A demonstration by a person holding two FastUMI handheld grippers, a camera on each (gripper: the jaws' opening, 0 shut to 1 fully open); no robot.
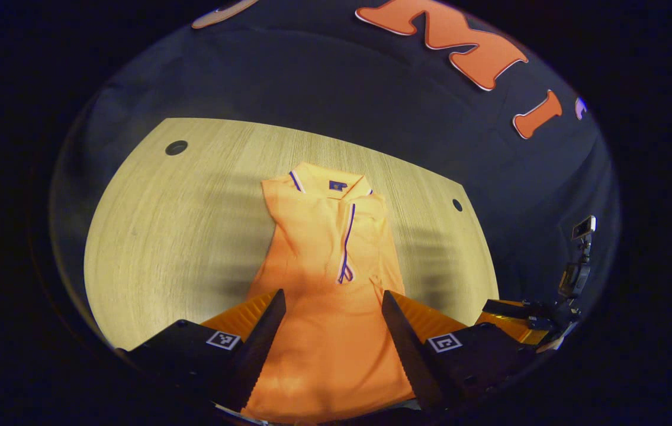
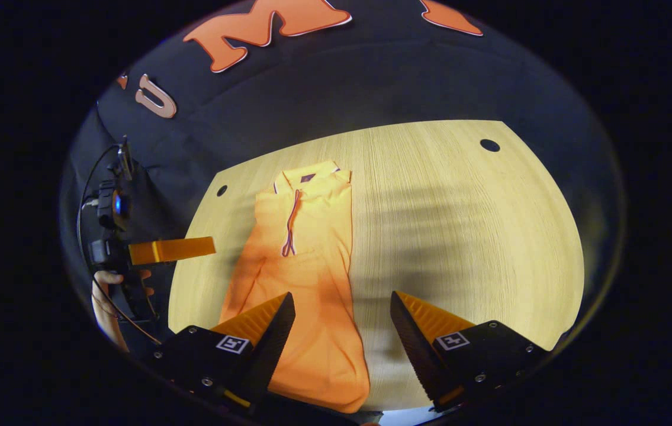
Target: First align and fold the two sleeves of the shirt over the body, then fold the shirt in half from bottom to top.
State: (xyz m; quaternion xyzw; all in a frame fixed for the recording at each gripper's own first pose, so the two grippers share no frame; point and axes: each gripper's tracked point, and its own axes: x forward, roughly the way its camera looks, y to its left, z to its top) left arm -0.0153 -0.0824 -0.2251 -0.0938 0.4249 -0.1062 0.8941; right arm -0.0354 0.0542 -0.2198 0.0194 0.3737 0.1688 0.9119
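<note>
Both jaws gape above the shirt (image 1: 324, 278) (nothing gripped).

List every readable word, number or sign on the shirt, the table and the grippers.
No text can be read.
Shirt: small dark neck label, too small to read.
Left gripper and right gripper: square black-and-white coded markers, patterns, not words.
Table: no marks.

Left gripper (image 1: 333, 331), two black bodies each with a square black-and-white marker, ridged wedge fingers (image 1: 264, 337), right gripper (image 2: 341, 337) alike with screws along its bodies, at left of frame a hand (image 2: 105, 296), thin black cable
</note>
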